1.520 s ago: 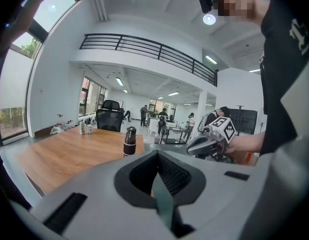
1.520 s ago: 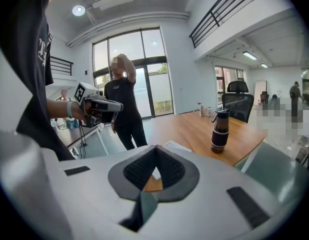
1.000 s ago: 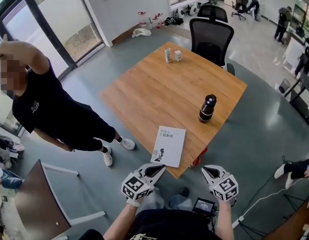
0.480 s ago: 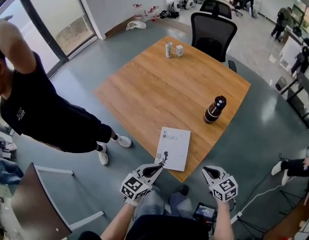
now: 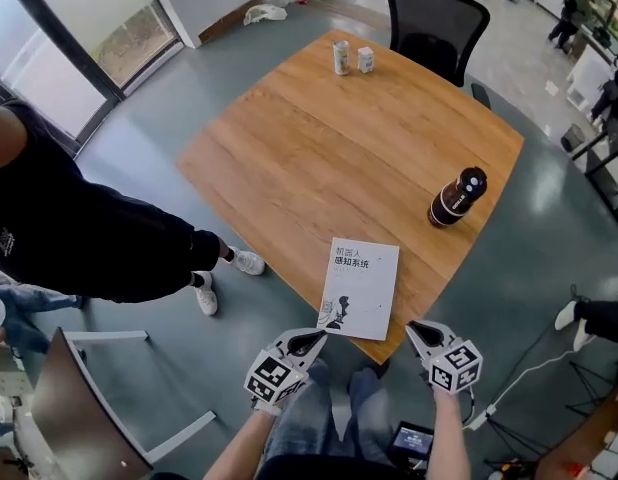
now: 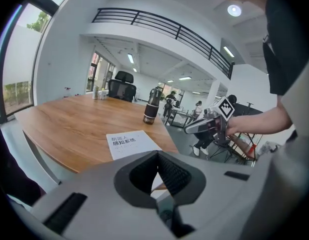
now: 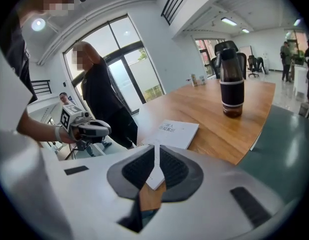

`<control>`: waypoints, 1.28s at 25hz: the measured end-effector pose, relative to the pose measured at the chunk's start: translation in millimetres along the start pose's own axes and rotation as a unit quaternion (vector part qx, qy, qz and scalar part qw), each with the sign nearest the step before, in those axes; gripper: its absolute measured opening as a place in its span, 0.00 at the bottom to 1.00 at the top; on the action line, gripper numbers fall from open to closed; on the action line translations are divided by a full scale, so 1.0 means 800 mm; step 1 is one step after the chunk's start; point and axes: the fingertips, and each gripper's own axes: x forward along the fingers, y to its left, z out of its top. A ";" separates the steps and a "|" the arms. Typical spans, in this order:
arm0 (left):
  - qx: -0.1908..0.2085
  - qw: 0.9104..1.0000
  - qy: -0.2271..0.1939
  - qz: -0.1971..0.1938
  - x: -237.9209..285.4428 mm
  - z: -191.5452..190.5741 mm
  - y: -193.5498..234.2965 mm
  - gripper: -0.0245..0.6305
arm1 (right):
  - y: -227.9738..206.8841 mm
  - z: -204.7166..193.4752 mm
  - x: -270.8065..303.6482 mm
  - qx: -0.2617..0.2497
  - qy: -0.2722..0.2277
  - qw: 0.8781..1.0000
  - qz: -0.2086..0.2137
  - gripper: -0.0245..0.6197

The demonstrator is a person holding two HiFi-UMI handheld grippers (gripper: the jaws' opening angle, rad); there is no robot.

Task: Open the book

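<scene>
The closed book (image 5: 360, 288) lies at the bench's (image 5: 319, 138) near edge, pointing away from me, closest to my left tongs (image 5: 322, 334) (shut, empty). My right tongs (image 5: 413, 328) have just opened a crack, empty.

The head view looks steeply down from high above the tabletop (image 5: 319, 158). Both gripper views sit low off its near edge, looking along their fingers (image 6: 172, 176) across it; all three share the book (image 5: 360, 287) and bottle (image 5: 457, 197).

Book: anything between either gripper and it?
Nothing visible: book lies closed at the near edge of the table; left gripper and right gripper hang just short of it. Right jaws have just been opening, empty; bottle stands clear.
</scene>
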 end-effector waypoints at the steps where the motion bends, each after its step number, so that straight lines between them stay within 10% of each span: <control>1: -0.002 1.000 0.002 0.001 0.005 -0.006 0.004 0.05 | -0.002 -0.004 0.007 -0.002 0.003 1.000 0.000 0.05; 24: 0.052 0.996 0.067 0.034 0.104 -0.092 0.092 0.05 | -0.038 -0.074 0.114 0.060 0.053 0.997 0.022 0.12; 32: 0.070 0.994 0.083 0.026 0.108 -0.096 0.092 0.05 | -0.044 -0.088 0.118 0.154 0.079 0.985 0.024 0.12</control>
